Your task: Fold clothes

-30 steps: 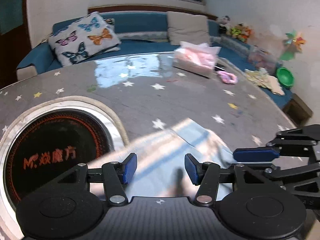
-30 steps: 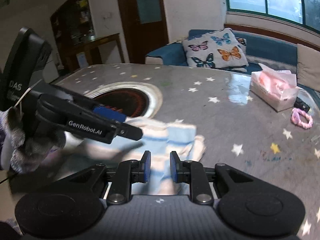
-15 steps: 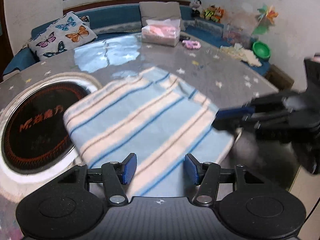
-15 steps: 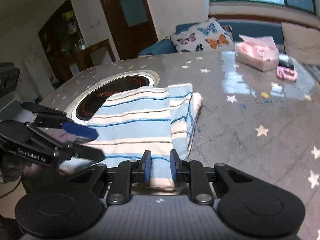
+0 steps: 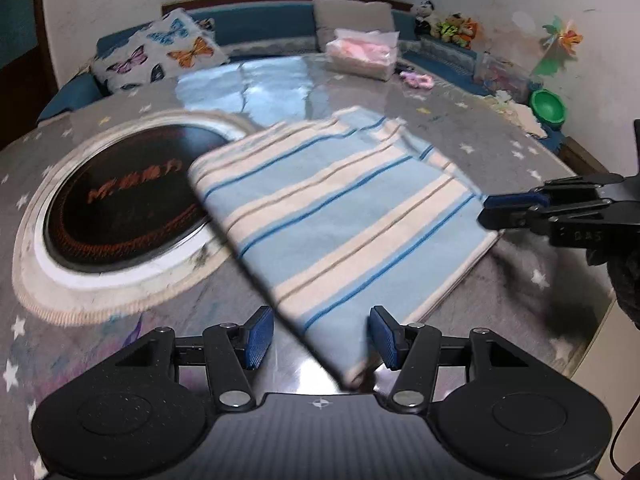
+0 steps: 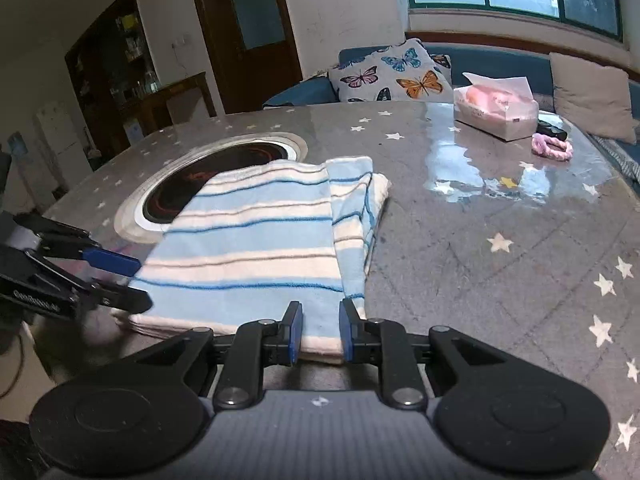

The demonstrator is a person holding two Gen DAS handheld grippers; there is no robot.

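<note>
Garment: striped cloth [image 5: 340, 216] folded flat on starred table [image 6: 500, 208], far edge overlapping round hob [image 5: 120, 208].
Left gripper [image 5: 320, 334]: spread, nothing pinched — near corner between pads.
Right gripper [image 6: 320, 330]: narrow gap, astride near hem — grip unclear.
Advice: square edges, press flat.

- Left gripper [image 5: 320, 338]: matte black body, two round discs, blue pads [image 5: 258, 336], silver screw heads on black linkage arms.
- Right gripper [image 6: 320, 332]: same black build, blue pads [image 6: 296, 332]; its side reads "DAS".
- Dark knitted glove [image 5: 628, 280] on the right hand.
</note>
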